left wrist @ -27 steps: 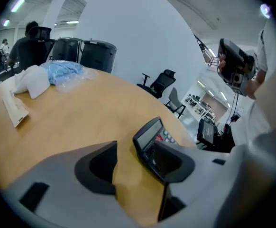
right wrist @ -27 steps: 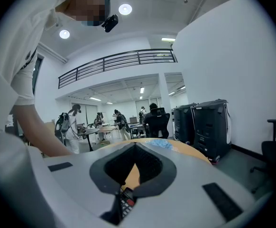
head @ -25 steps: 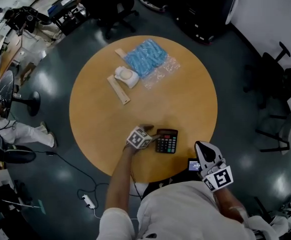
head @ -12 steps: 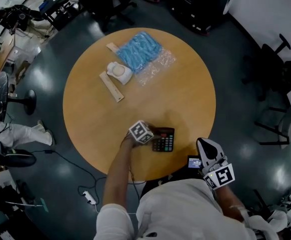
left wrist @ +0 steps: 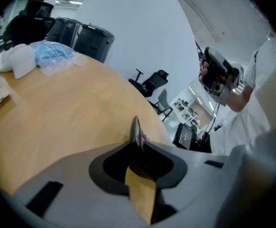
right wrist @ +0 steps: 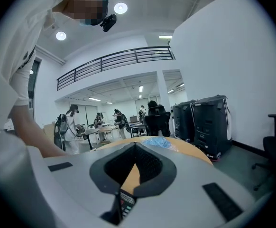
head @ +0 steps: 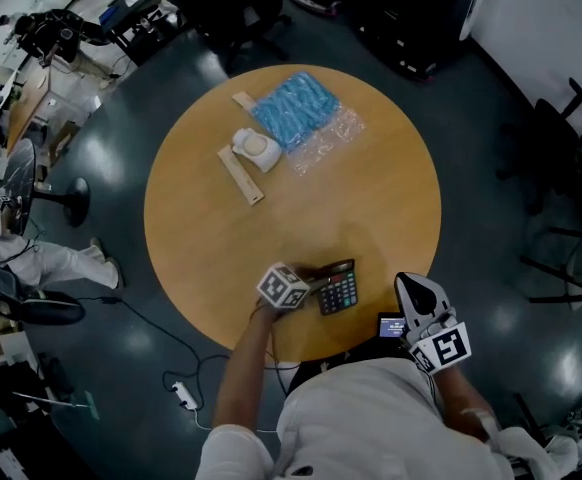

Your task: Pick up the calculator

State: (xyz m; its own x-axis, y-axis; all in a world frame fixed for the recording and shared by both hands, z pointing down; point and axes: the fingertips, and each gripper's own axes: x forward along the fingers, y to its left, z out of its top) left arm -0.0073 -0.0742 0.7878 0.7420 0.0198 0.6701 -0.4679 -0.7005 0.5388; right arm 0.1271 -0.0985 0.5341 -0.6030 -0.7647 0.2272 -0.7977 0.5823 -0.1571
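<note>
The calculator [head: 339, 292] sits at the lower edge of the round table [head: 371, 198], just right of centre in the head view. One side appears tipped up off the wood. The left gripper [head: 316, 281] reaches it from the left, and its jaws are closing with the calculator's thin edge between them. In the left gripper view the calculator [left wrist: 136, 129] stands edge-on right at the jaw tips, which seem to be pressing on it already.

The right gripper [head: 407, 284] hangs off the table at lower right, jaws together and empty.

The hold looks shallow, with only a narrow strip of the casing pinched. To do this step well, I would finish the squeeze before raising. Then lift slowly and straight, keeping the wrist from rolling so the flat body cannot swing or slip out. The table edge is close, so a slip could send the calculator to the floor.
</note>
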